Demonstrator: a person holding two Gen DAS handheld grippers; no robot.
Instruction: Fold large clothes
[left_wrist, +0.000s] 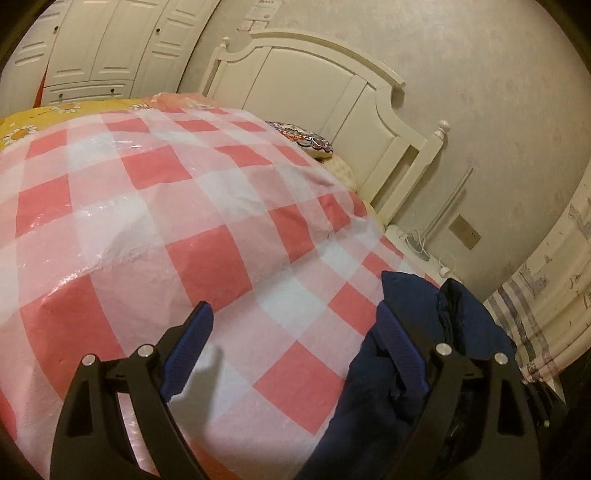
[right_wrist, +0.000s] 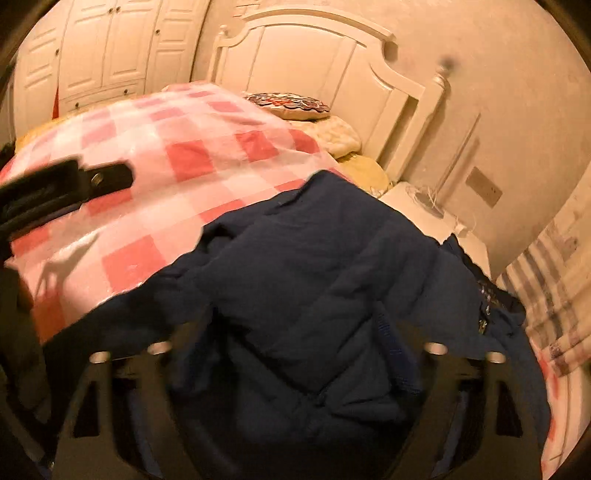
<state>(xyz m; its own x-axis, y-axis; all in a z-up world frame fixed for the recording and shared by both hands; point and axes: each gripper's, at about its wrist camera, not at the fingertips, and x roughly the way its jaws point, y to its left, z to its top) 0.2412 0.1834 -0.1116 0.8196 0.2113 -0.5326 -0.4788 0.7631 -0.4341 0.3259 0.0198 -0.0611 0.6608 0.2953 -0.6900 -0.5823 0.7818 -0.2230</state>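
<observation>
A dark navy padded garment (right_wrist: 314, 280) lies bunched on a pink-and-white checked plastic sheet (left_wrist: 155, 206) that covers the bed. In the left wrist view my left gripper (left_wrist: 295, 317) is open over the sheet, and the garment (left_wrist: 373, 398) lies against its right finger (left_wrist: 400, 350). In the right wrist view my right gripper (right_wrist: 291, 328) is open with its jaws wide apart, blurred, and the garment fills the gap between them. The left gripper's black body (right_wrist: 62, 188) shows at the left of that view.
A cream headboard (left_wrist: 332, 88) stands at the far end, with a patterned cushion (right_wrist: 291, 105) and pale pillows (right_wrist: 340, 136) below it. White wardrobes (right_wrist: 110, 48) lie far left. A bedside table (right_wrist: 443, 218), a lamp and a striped curtain (left_wrist: 535, 306) are on the right.
</observation>
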